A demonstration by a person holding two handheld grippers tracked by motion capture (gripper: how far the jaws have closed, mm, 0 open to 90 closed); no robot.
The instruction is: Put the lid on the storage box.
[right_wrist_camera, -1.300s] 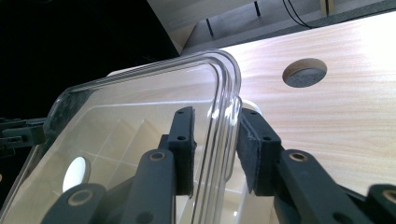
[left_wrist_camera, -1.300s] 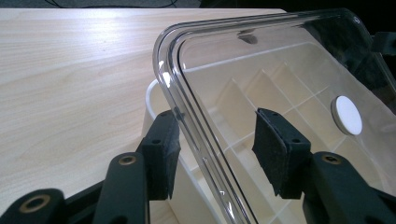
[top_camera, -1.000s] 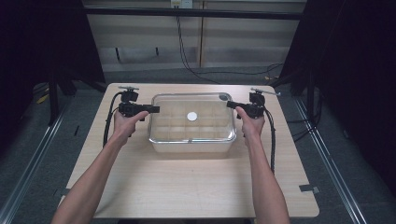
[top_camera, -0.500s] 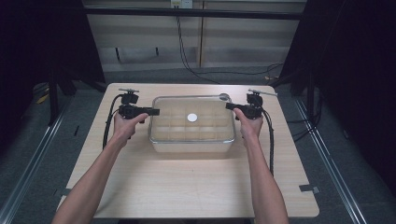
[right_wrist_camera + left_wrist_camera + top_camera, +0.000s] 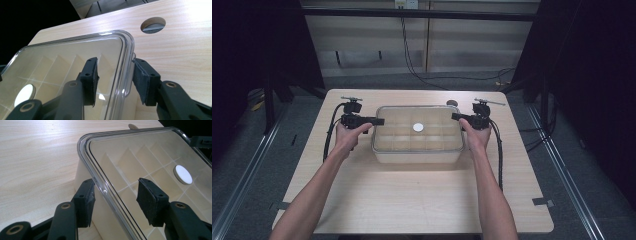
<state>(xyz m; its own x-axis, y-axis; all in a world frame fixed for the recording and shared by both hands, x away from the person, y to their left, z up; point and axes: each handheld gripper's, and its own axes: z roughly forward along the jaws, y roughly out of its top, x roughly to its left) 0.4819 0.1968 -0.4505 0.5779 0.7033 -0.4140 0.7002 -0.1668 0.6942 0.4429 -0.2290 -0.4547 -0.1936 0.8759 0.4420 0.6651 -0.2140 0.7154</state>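
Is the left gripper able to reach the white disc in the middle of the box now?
Probably not directly. The left gripper straddles the lid's edge, and the white disc seems to lie under the clear lid of the box.

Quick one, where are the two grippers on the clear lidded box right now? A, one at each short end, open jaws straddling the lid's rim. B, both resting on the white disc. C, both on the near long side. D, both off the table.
A: the left gripper and right gripper sit at opposite short ends of the box, open jaws either side of the lid's rim.

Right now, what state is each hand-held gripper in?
Left hand-held gripper: open, straddling the clear plastic lid rim.
Right hand-held gripper: open, straddling the opposite rim.
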